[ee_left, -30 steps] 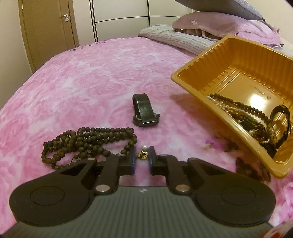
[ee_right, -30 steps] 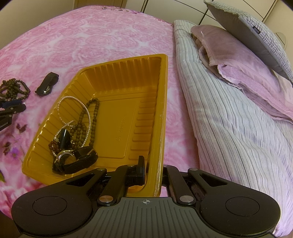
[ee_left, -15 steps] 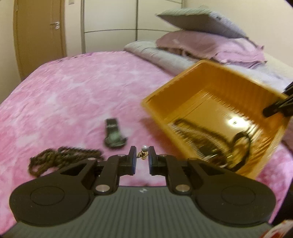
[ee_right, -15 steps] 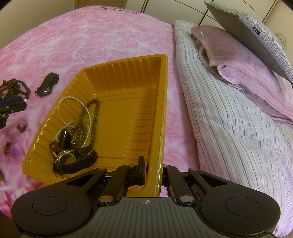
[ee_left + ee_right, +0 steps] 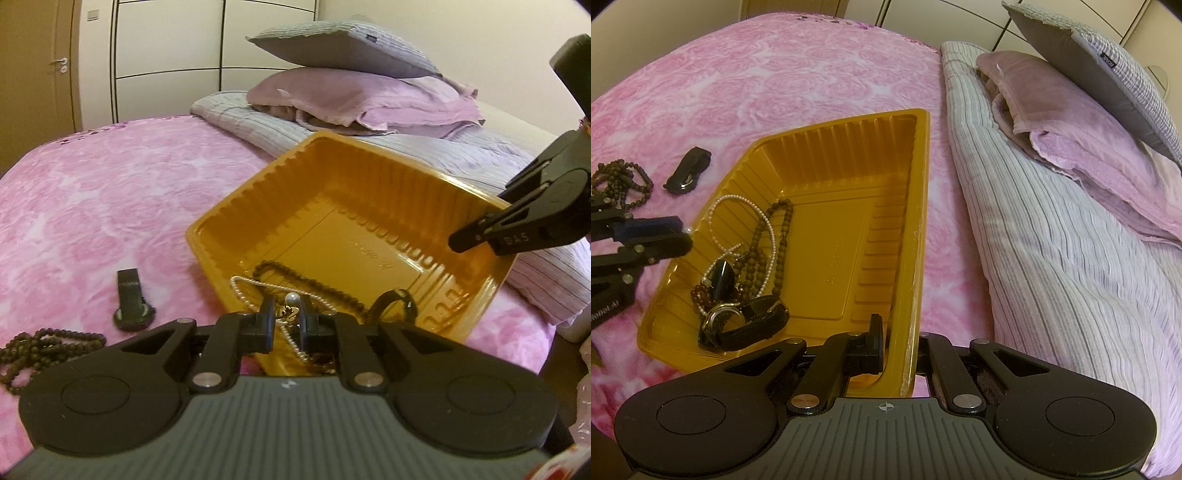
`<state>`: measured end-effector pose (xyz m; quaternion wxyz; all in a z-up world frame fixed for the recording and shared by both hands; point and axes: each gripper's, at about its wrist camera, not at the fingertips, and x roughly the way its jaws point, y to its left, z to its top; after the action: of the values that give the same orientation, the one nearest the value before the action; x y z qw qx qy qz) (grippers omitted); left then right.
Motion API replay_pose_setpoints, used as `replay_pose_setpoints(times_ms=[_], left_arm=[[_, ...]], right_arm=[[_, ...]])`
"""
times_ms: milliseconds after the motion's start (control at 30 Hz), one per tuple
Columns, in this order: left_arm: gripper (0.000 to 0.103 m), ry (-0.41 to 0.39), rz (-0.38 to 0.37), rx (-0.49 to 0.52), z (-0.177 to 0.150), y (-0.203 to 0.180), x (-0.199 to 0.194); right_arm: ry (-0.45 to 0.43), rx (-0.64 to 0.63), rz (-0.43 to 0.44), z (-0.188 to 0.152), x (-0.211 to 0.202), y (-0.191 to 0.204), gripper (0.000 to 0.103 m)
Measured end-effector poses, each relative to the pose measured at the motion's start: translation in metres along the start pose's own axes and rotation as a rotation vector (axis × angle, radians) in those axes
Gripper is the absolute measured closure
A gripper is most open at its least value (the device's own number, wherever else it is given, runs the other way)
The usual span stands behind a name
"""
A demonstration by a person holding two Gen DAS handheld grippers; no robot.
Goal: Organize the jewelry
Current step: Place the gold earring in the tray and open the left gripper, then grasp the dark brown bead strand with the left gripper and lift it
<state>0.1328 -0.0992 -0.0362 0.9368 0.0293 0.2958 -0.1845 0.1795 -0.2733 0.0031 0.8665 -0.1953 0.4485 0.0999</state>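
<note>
My left gripper (image 5: 286, 314) is shut on a small gold earring with a pearl (image 5: 290, 304), held over the near rim of the orange plastic tray (image 5: 369, 192). In the right wrist view that gripper (image 5: 681, 232) comes in from the left over the tray's (image 5: 849, 155) left wall. My right gripper (image 5: 899, 332) is shut on the tray's near wall and tilts it. Inside lie a pearl necklace (image 5: 738, 206), a brown bead necklace (image 5: 783, 229) and a black wristwatch (image 5: 738, 321). A dark bead string (image 5: 44, 343) and a black band (image 5: 131, 306) rest on the pink bedspread (image 5: 92, 206).
Striped bedding (image 5: 1052, 240) and stacked pillows (image 5: 351, 92) lie beyond and to the right of the tray. A wooden door (image 5: 33, 66) and white wardrobe doors (image 5: 166, 55) stand behind the bed. The bed's edge drops off at the lower right.
My left gripper has carried the earring up and to the right, from above the bedspread by the dark beads to over the tray's edge. The right gripper and tray have not moved.
</note>
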Motion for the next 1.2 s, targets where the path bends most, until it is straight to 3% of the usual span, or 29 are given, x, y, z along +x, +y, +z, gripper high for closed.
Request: replay_pose_setpoints(times_ms=[600,633,667,700,833,1000,1200], left_arm=[[0.091,0.016,-0.031,0.021,0.002,-0.014,0.012],[0.090,0.020,-0.033,0.021,0.002,-0.014,0.013],[0.081,0.026,-0.034,0.019,0.002,-0.014,0.014],[0.078,0.027,-0.033,0.016,0.002,-0.013,0.014],[0.078,0.026,-0.025,0.004,0.000,-0.008,0.011],[0.078,0.014,-0.003,-0.017,-0.002,0.002,0.002],[0.078,0.005,0.081,-0.047,-0.014,0.031,-0.018]], right_arm=[[0.001,-0.002,0.000,0.000,0.000,0.000,0.099],[0.002,-0.002,0.000,0.000,0.000,0.000,0.099],[0.001,-0.002,0.000,0.000,0.000,0.000,0.099],[0.001,-0.002,0.000,0.000,0.000,0.000,0.099],[0.002,-0.001,0.000,0.000,0.000,-0.001,0.099],[0.001,-0.002,-0.001,0.000,0.000,0.000,0.099],[0.001,-0.003,-0.001,0.000,0.000,0.000,0.099]])
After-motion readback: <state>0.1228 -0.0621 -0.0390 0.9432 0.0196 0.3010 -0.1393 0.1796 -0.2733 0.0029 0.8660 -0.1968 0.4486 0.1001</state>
